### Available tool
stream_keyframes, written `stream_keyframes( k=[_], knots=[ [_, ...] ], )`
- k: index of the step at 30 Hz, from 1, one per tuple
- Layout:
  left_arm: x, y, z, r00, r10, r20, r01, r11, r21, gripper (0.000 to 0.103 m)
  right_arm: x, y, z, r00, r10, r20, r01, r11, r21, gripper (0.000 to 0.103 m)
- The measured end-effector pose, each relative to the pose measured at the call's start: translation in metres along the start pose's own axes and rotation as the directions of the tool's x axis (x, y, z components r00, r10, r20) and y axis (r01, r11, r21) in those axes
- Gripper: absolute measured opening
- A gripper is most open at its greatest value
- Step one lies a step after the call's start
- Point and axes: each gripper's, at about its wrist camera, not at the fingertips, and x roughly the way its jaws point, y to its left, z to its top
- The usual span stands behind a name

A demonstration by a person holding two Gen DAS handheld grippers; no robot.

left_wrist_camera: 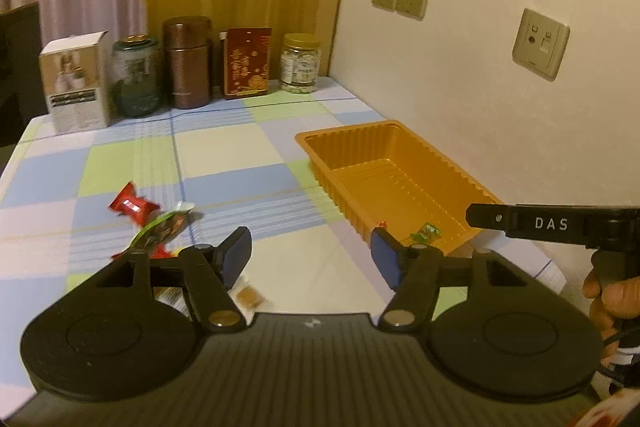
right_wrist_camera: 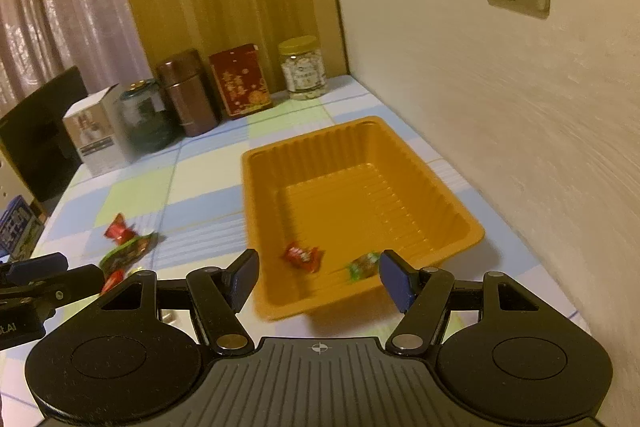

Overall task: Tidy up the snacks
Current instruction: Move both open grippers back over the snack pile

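Observation:
An orange plastic tray stands by the wall; it also shows in the left wrist view. In it lie a red candy and a green candy; the green candy shows in the left wrist view. My right gripper is open and empty above the tray's near end. My left gripper is open and empty over the tablecloth, left of the tray. Left of it lie a red candy, a green packet and a small brown snack.
At the table's back stand a white box, a green jar, a brown canister, a red tin and a yellow-lidded jar. The wall with sockets runs along the right. A dark chair stands at the left.

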Motion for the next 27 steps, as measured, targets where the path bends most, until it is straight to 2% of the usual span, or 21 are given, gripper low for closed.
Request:
stream_keyframes(
  k=[16, 27],
  knots=[
    [-0.063, 0.056, -0.050, 0.993, 0.115, -0.014, -0.116, 0.984, -0.134, 0.069, -0.026, 0.064, -0.046, 0.996, 0.082, -0.041, -0.084, 0.995, -0.051, 0.067],
    [-0.068, 0.089, -0.082, 0.980, 0.189, -0.060, -0.196, 0.970, -0.145, 0.069, -0.014, 0.092, -0.074, 0.989, 0.132, -0.071, -0.139, 0.985, -0.099, 0.067]
  ],
)
